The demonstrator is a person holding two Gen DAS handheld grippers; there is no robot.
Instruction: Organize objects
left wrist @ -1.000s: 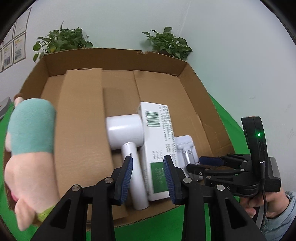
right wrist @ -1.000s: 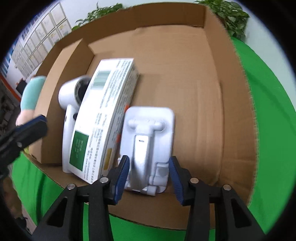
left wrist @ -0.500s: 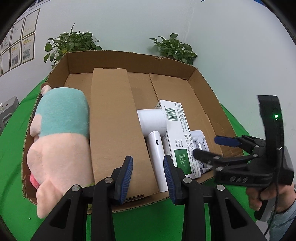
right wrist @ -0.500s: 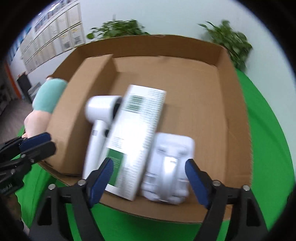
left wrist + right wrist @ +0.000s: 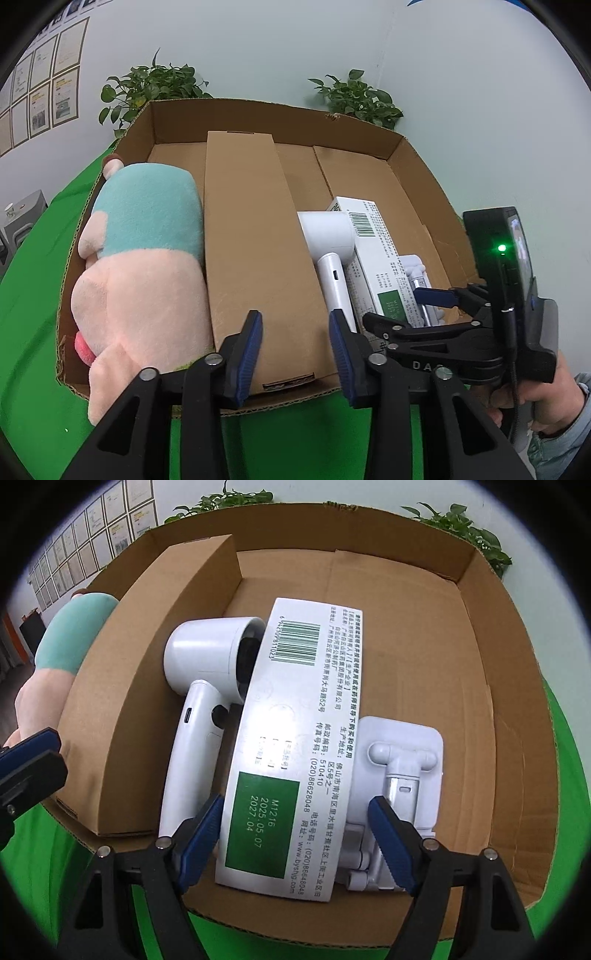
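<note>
Through the left wrist we see our left tongs (image 5: 295, 350) opening, empty, over the cardboard box's (image 5: 417, 155) near rim; a plush toy (image 5: 140, 266) lies inside at left. Through the right wrist, our right tongs (image 5: 295, 834) gape around the white carton (image 5: 291, 746), pads clear, between the hair dryer (image 5: 199, 701) and white stand (image 5: 399, 771).

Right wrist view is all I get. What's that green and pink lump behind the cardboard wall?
Observer: A plush toy, teal on top and pink below, lying in the box beside the carton.
Operator: Is my other gripper holding anything?
Observer: No. The left gripper has its jaws opening, with nothing between them.
Operator: Is anything lit up?
Observer: A green light glows on the right gripper.
</note>
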